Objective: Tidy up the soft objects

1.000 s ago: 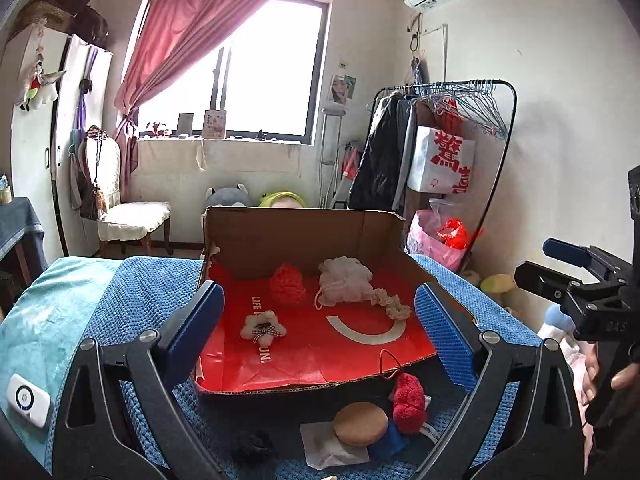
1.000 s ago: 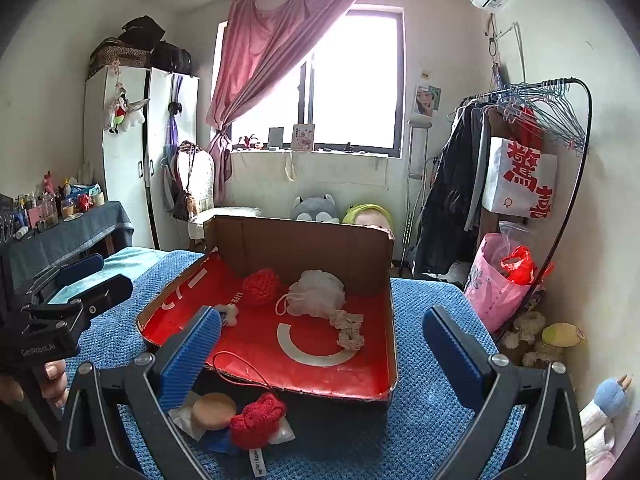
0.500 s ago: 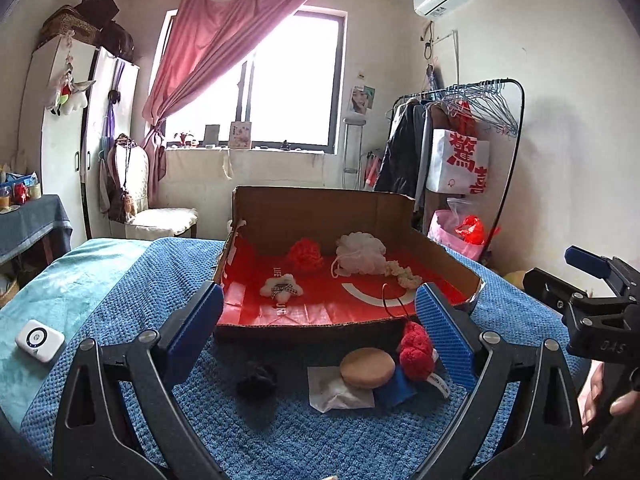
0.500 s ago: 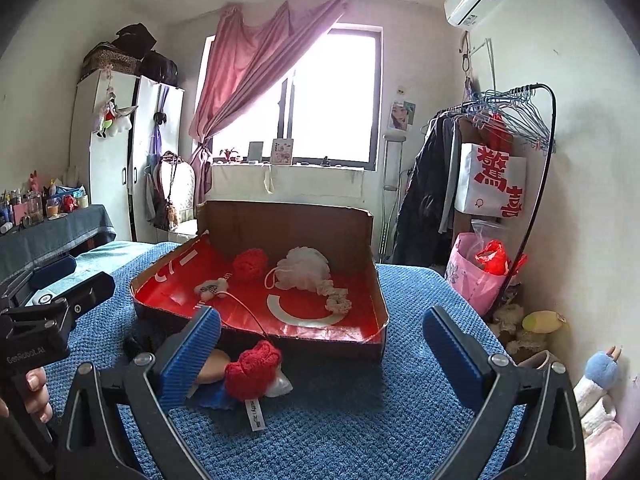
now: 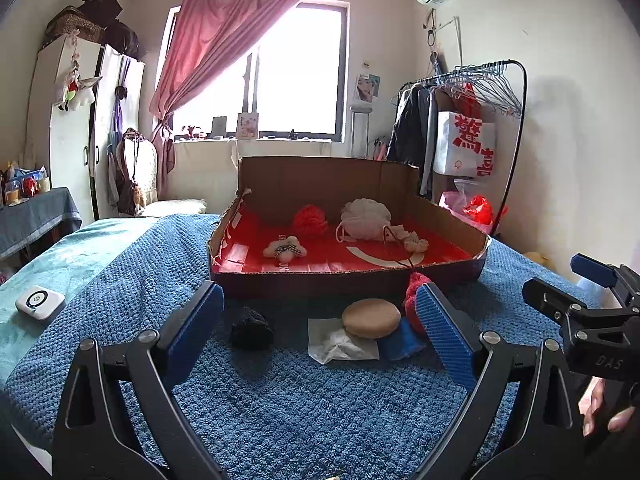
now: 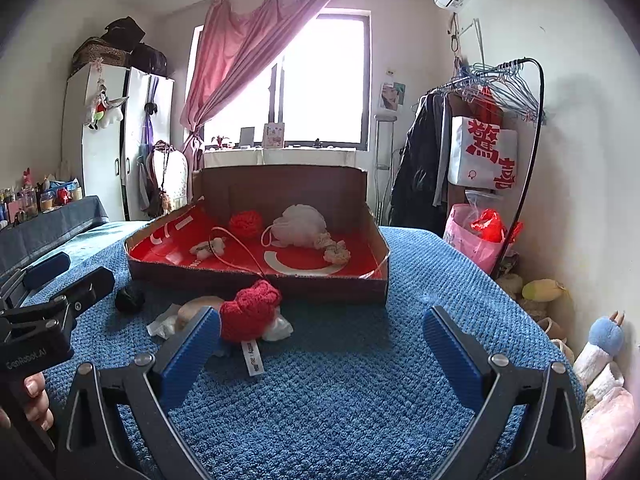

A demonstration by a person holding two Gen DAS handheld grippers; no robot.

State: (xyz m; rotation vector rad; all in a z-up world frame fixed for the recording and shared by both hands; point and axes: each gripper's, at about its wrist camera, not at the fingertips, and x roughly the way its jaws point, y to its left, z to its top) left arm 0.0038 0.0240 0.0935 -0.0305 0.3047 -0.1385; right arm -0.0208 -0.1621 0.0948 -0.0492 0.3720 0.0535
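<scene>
A cardboard box with a red floor (image 5: 444,252) (image 6: 376,256) stands on the blue bed cover. In it lie a red yarn ball (image 5: 309,219) (image 6: 245,222), a white bath pouf (image 5: 366,218) (image 6: 300,224), a small white plush (image 5: 285,247) and a cream knit piece (image 5: 412,240). In front of the box lie a black soft lump (image 5: 251,328) (image 6: 129,299), a tan round sponge (image 5: 370,317), a white wrapper (image 5: 340,346), a blue piece (image 5: 400,342) and a red knit item (image 6: 250,312). My left gripper (image 5: 320,328) and right gripper (image 6: 324,340) are open and empty, short of these.
A white device (image 5: 40,303) lies on the teal sheet at left. A clothes rack (image 6: 492,128) with a pink bag (image 6: 478,236) stands at right. Plush toys (image 6: 600,340) lie on the floor by the bed's right edge. A dark side table (image 5: 36,212) is at left.
Both grippers have drawn back from the box and lowered toward the bed. The loose items in front of the box now sit further ahead. Both stay open.
</scene>
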